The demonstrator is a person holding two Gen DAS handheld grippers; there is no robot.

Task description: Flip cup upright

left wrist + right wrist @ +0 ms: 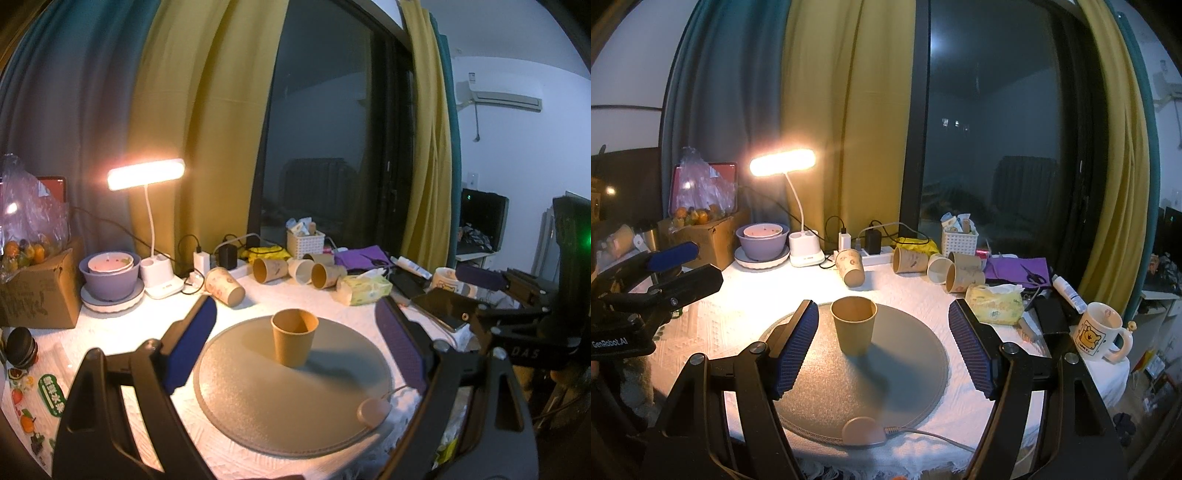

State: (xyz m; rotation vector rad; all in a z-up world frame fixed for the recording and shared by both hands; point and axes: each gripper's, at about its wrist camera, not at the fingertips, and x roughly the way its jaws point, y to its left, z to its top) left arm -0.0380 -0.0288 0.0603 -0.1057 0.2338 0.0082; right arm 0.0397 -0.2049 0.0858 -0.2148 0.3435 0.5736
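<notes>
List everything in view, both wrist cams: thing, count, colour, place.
cup: 1, brown, upright on the mat, open end up
mat: 1, grey, round, table centre
tipped cups: 4, brown and white, lying on their sides behind the mat
lamp: 1, white, lit, back left
bowls: 2 nested, purple outer, on a white plate
cardboard box: 1, brown, fruit bag on top, far left
basket: 1, white, by the window
tissue pack: 1, yellow-green, right of the mat
mug: 1, white with bear print, right edge
left gripper: blue pads, open, around the cup, not touching
right gripper: blue pads, open, cup beside its left pad
</notes>
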